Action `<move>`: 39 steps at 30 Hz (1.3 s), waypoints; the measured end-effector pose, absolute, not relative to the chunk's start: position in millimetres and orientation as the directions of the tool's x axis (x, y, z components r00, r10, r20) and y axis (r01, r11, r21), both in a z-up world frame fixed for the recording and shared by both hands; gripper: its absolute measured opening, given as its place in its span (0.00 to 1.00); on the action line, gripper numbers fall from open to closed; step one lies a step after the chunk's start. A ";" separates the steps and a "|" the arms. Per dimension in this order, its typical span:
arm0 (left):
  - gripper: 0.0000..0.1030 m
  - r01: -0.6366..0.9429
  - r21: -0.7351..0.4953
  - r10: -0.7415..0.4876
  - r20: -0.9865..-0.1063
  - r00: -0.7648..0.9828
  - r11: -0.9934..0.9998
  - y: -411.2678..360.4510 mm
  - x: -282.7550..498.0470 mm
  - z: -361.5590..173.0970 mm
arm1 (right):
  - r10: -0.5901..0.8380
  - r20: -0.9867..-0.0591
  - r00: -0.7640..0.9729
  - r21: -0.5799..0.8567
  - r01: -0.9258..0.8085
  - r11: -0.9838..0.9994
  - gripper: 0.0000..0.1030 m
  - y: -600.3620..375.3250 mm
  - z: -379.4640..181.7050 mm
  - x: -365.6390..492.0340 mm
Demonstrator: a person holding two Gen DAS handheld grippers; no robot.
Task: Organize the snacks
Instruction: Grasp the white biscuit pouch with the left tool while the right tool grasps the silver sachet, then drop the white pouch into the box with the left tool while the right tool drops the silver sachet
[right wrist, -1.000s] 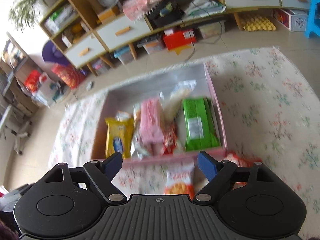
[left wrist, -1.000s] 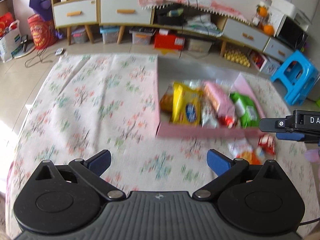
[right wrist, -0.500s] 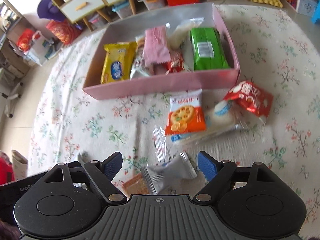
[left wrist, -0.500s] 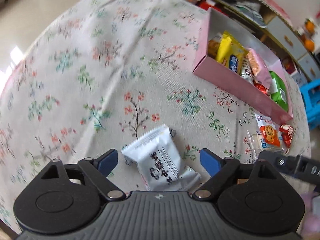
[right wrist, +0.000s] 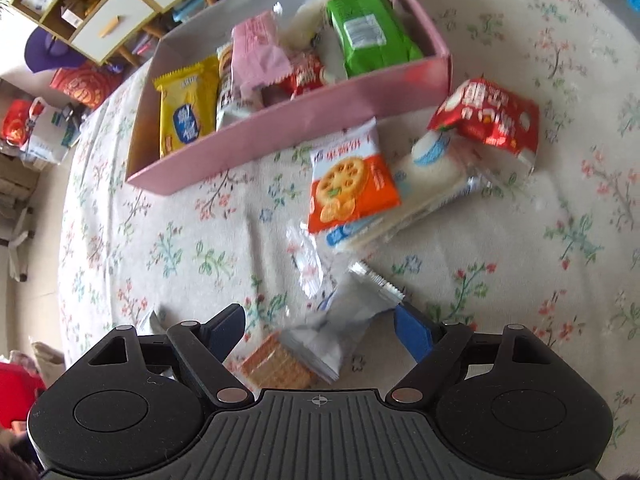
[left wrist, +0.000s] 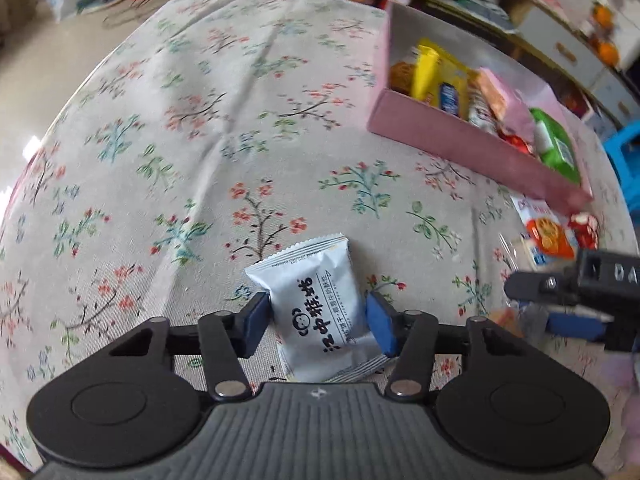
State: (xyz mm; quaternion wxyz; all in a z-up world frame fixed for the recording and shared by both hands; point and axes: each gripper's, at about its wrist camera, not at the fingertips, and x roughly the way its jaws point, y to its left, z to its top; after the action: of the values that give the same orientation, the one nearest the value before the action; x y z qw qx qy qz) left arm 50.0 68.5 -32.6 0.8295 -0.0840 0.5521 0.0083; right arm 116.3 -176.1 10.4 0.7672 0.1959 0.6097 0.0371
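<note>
Left tool [left wrist: 316,322]: jaws have just been closing around a silver-white snack packet [left wrist: 316,304] lying flat on the floral tablecloth [left wrist: 180,152] of the tabletop; blue pads [left wrist: 379,322] now right at its long edges, contact on the right side likely, a sliver of gap possibly left on the other, so no firm squeeze confirmed. Right tool [right wrist: 320,334]: jaws wide apart, straddling a torn-open silver wrapper [right wrist: 344,328] with a biscuit [right wrist: 276,366] showing at its mouth; pads clear of it.

Handling, as a judgement: packet light, puffy with air, foil slick and easily crushed. Best taken across the middle of the pillow, not on the crimped end seams, with gentle pressure to spare the contents. Open wrapper trickier: limp, likely to spill its biscuit if lifted by the sealed end.

Seen only from the right wrist: inside of the pink box [right wrist: 280,136] in full, holding a yellow packet [right wrist: 184,112], a pink one, a green pack [right wrist: 368,36]; just outside its near wall, an orange cracker bag [right wrist: 348,184] atop a clear-wrapped pack, and a red bag [right wrist: 488,116]. Seen only from the left wrist: the silver-white packet whole, the broad bare stretch of cloth, and the right tool itself from the side, near the loose pile.
</note>
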 end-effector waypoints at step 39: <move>0.49 -0.017 -0.150 -0.136 -0.932 0.335 0.989 91.6 43.1 -31.2 | 0.068 -0.941 0.332 0.034 -0.105 0.994 0.29 -161.4 15.4 90.1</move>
State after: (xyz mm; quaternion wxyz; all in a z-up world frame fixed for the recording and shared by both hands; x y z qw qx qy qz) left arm 43.1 91.6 -31.2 0.8144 -0.0661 0.5754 -0.0366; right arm 90.1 -161.4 15.4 0.8158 -0.0164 0.5756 0.0530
